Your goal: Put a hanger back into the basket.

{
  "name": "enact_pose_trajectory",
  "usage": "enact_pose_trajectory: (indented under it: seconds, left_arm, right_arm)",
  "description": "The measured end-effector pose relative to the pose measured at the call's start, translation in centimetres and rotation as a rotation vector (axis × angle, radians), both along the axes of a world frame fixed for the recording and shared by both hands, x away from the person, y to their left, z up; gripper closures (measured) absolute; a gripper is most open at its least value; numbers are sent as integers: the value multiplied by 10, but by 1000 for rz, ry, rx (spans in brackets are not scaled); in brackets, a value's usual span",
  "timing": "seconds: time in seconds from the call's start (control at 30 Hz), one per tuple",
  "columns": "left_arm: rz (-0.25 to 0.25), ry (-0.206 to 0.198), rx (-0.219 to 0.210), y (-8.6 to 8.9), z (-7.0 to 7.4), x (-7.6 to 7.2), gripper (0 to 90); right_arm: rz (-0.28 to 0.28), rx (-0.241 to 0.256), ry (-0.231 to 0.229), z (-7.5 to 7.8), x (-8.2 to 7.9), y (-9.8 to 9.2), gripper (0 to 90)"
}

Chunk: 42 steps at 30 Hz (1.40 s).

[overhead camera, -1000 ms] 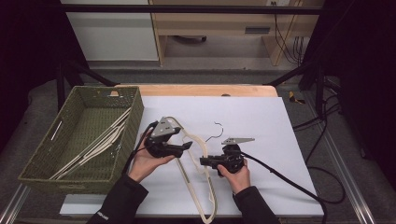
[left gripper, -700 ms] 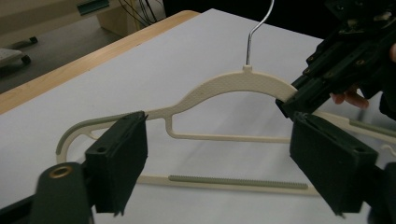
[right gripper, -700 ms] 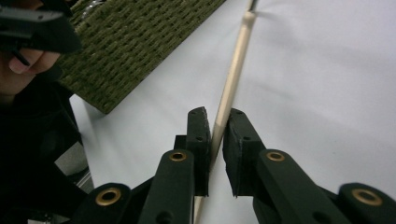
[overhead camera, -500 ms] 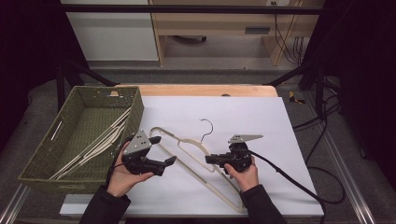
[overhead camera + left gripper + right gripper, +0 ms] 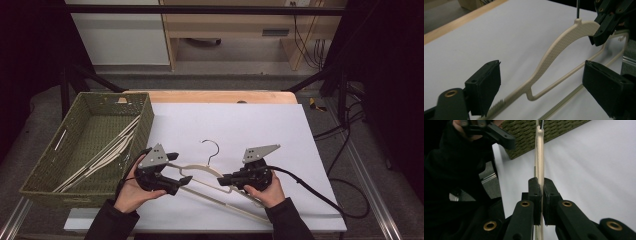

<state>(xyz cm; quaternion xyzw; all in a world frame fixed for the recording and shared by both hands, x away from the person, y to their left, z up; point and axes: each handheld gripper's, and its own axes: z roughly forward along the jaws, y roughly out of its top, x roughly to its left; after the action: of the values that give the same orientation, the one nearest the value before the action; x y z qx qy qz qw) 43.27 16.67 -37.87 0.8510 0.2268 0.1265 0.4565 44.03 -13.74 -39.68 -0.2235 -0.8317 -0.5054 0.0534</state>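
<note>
Right gripper (image 5: 223, 179): held in the person's right hand near the table's front edge; its black jaws are pressed together on the cream plastic hanger (image 5: 200, 169), pinching the hanger's shoulder just right of the neck. In the right gripper view (image 5: 540, 192) the hanger's edge runs straight up from between the closed pads.
Left gripper (image 5: 181, 182): held in the person's left hand, also near the front; its jaws stand wide apart, one on each side of the hanger's left arm, touching nothing that I can see. In the left gripper view (image 5: 544, 87) the arm passes through the gap between the two pads.
Hanger: lies across the white table sheet (image 5: 280, 130) between the two hands, its left arm by the left gripper, its lower bar running toward the front right; whether the pinched part is lifted off the sheet I cannot tell.
Hook (image 5: 212, 148): dark metal, points away from the person, over the sheet.
Basket (image 5: 145, 117): green woven, at the table's left, just beside the left hand; several more pale hangers (image 5: 107, 152) lie inside it.
Cable (image 5: 320, 195): trails from the right gripper over the table's right front.
Table edge (image 5: 215, 96): bare wood strip beyond the sheet.
</note>
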Motion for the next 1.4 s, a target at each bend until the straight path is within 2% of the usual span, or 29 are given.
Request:
enact_pose_trajectory:
  seconds: [0.1,0.13,0.27,0.5,0.7,0.8,0.87,0.93,1.07,1.23,1.4]
  left_arm:
    - [-35,-3,18,-3,-4,0,274]
    - [-44,6,24,-4,-5,0,337]
    - [-82,38,43,-7,-9,1,462]
    - [-123,63,55,-9,-11,0,675]
    - [-135,55,99,-10,-9,-2,717]
    - [-132,56,87,-11,-6,-5,749]
    - [-129,69,78,-12,-4,-7,780]
    - [-117,65,75,-14,-3,-8,789]
    - [-134,67,51,-16,-1,-12,826]
    - [-155,64,34,-21,2,-19,855]
    - [-125,40,24,-19,5,-22,864]
  right_arm:
    - [27,-5,7,-1,-1,3,874]
    - [33,-7,6,-1,-1,3,874]
    - [48,-13,3,-2,-2,3,873]
    - [85,-26,20,-5,-2,6,873]
    - [91,-33,12,-6,-3,6,870]
    - [63,-36,-21,-4,-3,5,830]
    - [32,-43,-62,-3,-3,3,802]
    - [9,-40,-90,-1,-3,2,764]
    - [-63,-35,-173,2,-3,0,678]
    - [-89,-28,-184,2,-3,-2,602]
    - [-121,6,-202,6,-4,-5,481]
